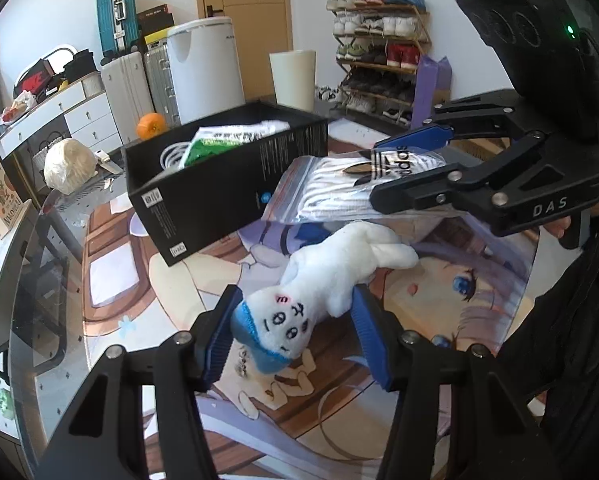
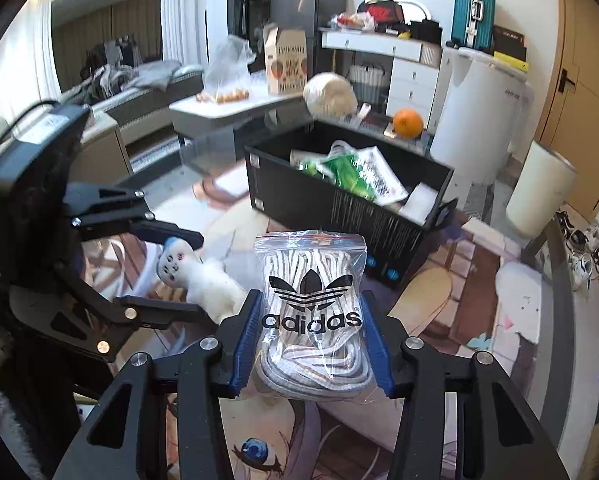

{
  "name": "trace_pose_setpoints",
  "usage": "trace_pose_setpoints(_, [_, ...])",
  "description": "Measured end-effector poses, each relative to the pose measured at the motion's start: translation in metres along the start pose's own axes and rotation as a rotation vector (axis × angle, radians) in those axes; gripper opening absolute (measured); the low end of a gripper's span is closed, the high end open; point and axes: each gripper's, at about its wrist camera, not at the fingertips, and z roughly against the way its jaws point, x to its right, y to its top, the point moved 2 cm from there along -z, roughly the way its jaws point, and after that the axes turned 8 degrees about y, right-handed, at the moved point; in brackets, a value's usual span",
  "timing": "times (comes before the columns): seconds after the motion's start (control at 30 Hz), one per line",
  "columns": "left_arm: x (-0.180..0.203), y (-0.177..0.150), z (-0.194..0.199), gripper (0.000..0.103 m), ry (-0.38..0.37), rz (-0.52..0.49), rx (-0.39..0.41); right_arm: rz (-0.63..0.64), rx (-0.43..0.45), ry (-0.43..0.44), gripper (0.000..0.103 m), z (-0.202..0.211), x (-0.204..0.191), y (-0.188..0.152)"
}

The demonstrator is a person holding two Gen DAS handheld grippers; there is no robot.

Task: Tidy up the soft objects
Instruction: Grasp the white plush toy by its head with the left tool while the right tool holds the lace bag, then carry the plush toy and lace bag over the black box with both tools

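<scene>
Gripping a small white plush toy, the left gripper has its blue pads closed in on the toy's head and upper body; the blue-capped head points toward the camera and the legs extend away across the printed mat. From the right wrist view the toy appears lifted slightly off the mat, though contact underneath cannot be confirmed.

Right gripper: jaws narrowed onto a clear zip bag of white laces, printed with a black trefoil logo. Both pads press the bag's sides, and the bag stands upright between them, held clear of the surface. In the left wrist view this bag hangs just above the toy's legs.

An open black box stands on the mat beyond both grippers, near the bag. It already contains a green-and-white packet and a white cable.

An orange and a pale wrapped bundle sit behind the box.
</scene>
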Motion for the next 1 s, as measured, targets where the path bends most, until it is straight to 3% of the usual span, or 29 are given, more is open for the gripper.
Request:
trace_pose_setpoints(0.27, [-0.008,0.009,0.009,0.055,-0.035,0.082,0.052,-0.02,0.108,-0.001,0.048,0.03,0.003,0.008])
trace_pose_setpoints(0.57, [-0.019,0.019,0.013,0.055,0.018,0.159,0.103,-0.059,0.217,-0.039,0.048,0.053,0.011,0.02])
trace_pose_setpoints(1.0, [-0.05,0.046,0.009,0.055,0.069,0.287,0.155,-0.132,0.266,-0.103,0.048,0.049,0.036,0.041])
